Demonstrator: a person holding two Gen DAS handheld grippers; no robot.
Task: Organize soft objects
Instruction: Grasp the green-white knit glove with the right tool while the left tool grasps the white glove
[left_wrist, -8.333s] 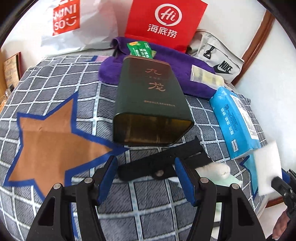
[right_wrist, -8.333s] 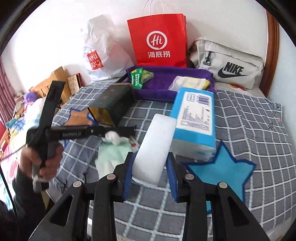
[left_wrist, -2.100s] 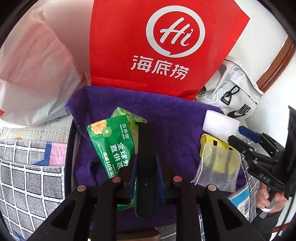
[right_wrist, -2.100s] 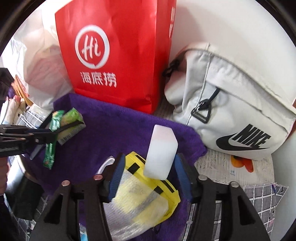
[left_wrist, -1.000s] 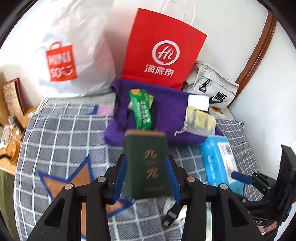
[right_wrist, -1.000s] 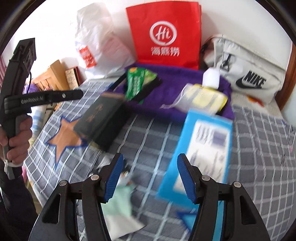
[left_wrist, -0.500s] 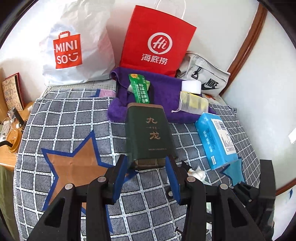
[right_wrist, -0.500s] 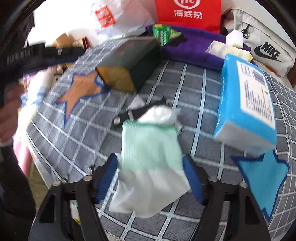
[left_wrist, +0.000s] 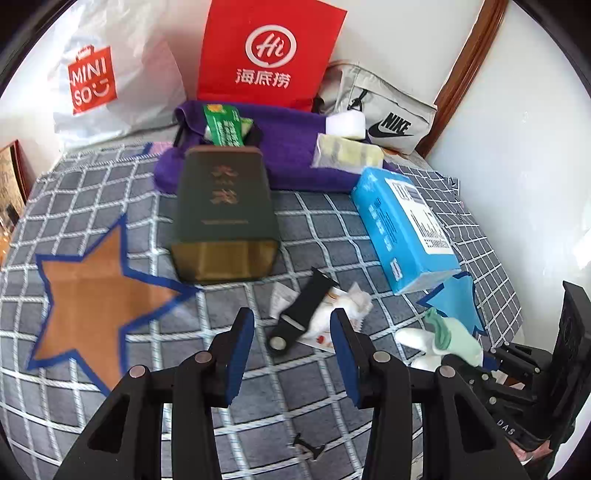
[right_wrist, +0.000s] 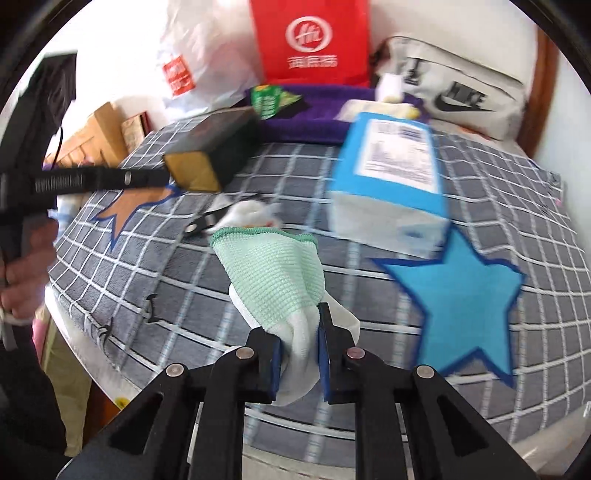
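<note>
My right gripper (right_wrist: 298, 354) is shut on a mint-green and white sock (right_wrist: 275, 280), lifted just above the grey checked bedspread (right_wrist: 369, 295); the sock also shows in the left wrist view (left_wrist: 447, 338). My left gripper (left_wrist: 291, 350) is open and empty above a black strap (left_wrist: 301, 314) and a crumpled white wrapper (left_wrist: 341, 312). A purple towel (left_wrist: 291, 155) at the back holds a green packet (left_wrist: 223, 125), a white sponge (left_wrist: 345, 123) and a yellow mesh pouch (left_wrist: 347, 155).
A dark green tin box (left_wrist: 223, 214) lies mid-bed. A blue tissue pack (left_wrist: 406, 225) lies to its right. A red paper bag (left_wrist: 266, 55), a white Miniso bag (left_wrist: 99, 85) and a grey Nike bag (left_wrist: 388, 118) stand against the wall. The bed's edge is near the right gripper.
My right gripper has shut on the sock and raised it off the bedspread. My left gripper has moved forward over the black strap, still open.
</note>
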